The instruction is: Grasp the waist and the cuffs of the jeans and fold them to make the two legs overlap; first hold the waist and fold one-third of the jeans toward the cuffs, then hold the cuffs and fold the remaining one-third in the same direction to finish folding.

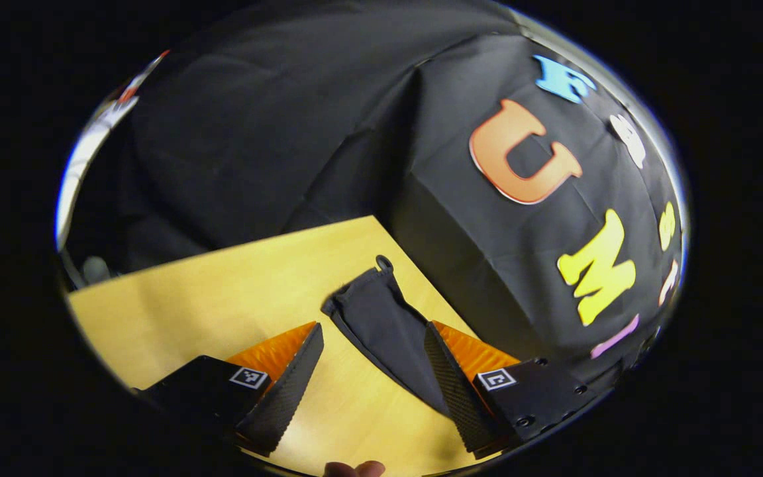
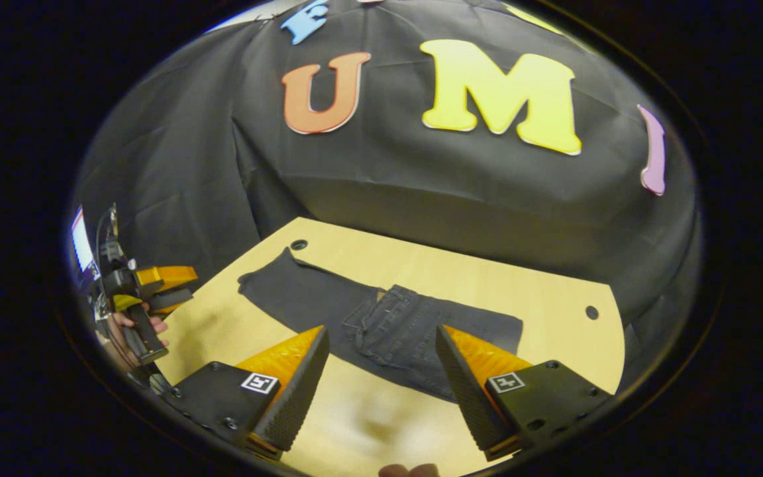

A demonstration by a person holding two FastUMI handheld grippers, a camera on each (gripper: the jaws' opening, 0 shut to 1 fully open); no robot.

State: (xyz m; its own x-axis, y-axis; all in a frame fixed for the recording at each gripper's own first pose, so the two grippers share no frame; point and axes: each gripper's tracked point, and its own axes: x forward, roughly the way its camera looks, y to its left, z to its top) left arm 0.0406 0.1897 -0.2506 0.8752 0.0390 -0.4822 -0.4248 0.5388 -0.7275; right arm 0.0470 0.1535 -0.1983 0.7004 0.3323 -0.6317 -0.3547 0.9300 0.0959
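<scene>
Both views are lit dimly and warmly from above, and a soft glare patch is seen on the desk (image 2: 368,417) between the near fingers of the right tool (image 2: 381,377). Strong fisheye bending is seen at the rims, where detail is smeared and darkened.

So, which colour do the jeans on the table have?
The jeans are dark grey, nearly black; the right gripper view shows this best.

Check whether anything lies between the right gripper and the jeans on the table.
Nothing visible does. In the right gripper view the right gripper is open above bare table, and the jeans lie flat just beyond its fingers. The left gripper is off to the side, away from that path.
</scene>
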